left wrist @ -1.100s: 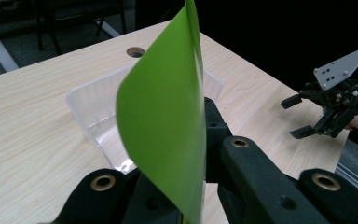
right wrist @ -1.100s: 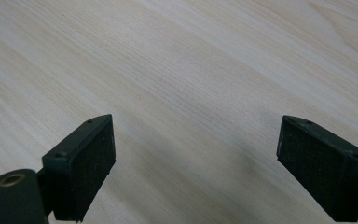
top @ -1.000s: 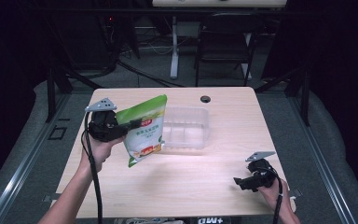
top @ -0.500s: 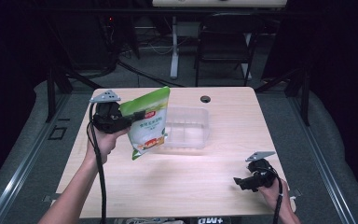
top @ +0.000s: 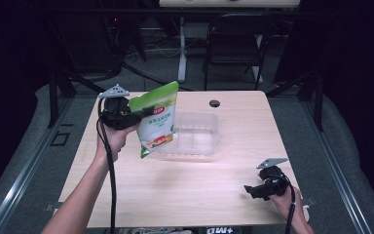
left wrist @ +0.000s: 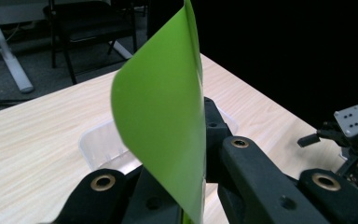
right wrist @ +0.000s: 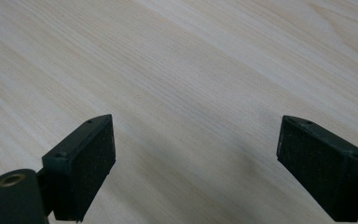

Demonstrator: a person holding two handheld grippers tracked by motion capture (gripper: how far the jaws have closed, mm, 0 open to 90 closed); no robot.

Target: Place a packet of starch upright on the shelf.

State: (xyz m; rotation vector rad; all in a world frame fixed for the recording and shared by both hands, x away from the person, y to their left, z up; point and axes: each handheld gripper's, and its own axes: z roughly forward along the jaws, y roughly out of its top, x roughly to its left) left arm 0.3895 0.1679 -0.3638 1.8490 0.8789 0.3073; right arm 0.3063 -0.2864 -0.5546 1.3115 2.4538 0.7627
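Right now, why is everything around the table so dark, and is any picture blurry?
High view: light falls on the table while the room behind stays dim. Left gripper view: the green bag sits close and soft-edged, plainly lit, with black beyond the table edge. Right gripper view: sharp wood grain, with soft shadows near the open right tongs.

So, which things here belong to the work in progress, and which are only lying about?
In use:
- green bag, held off the table by the left hand-held gripper
- clear plastic tray, just beside the bag

Lying about:
- small black disc near the table's far edge
- right hand-held gripper, open, holding nothing
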